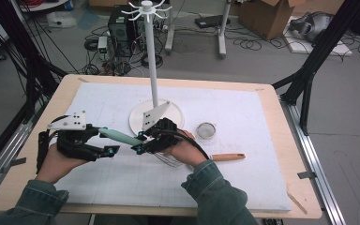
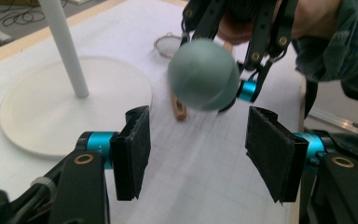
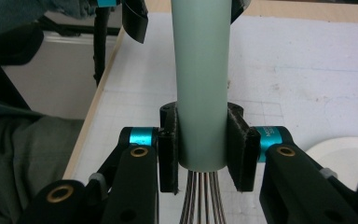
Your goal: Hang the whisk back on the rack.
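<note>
Right gripper [image 3: 200,154] clamps the whisk [image 1: 122,136] by its handle, long axis pointing left at the left gripper [image 2: 198,156], jaws apart, just short of the end.

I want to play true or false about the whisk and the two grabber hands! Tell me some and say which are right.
1. The right gripper is shut on the whisk by its pale green handle. True.
2. The left gripper is squeezing the whisk too. False: its jaws stand open, with the handle's round end in front of them, untouched.
3. The small mesh strainer hangs from the white stand. False: it lies on the white mat.
4. The stand's pole rises from a round white base. True.
5. The strainer has a wooden handle. True.
</note>
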